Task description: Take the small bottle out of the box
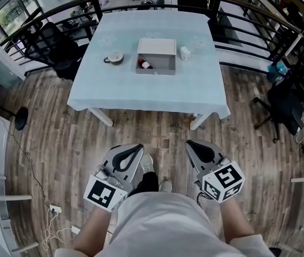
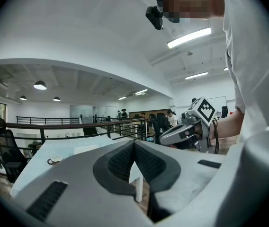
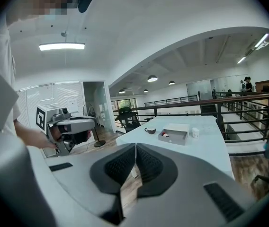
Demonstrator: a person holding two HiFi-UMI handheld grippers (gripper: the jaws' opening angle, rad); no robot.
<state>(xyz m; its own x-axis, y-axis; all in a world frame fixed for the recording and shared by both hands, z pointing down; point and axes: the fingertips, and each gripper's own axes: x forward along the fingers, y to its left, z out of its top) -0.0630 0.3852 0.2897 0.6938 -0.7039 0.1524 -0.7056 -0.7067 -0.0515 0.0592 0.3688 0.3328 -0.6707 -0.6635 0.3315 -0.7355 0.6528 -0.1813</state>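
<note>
Head view, small bottle point(image 1: 145, 65) indistinct in box point(image 1: 162, 63)

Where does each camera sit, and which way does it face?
Head view: on the head, looking steeply down at the table; shows torso, left hand-held gripper, right hand-held gripper.
Left gripper view: along its shut jaws toward the table; shows the right forearm.
Right gripper view: along its shut jaws toward the table; shows the left forearm.
All share: table, cup.

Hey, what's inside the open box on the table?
Inside the box lies one small bottle, near its left end, with red and dark parts. The rest of the floor looks bare. The near wall hides the strip right behind it.
</note>
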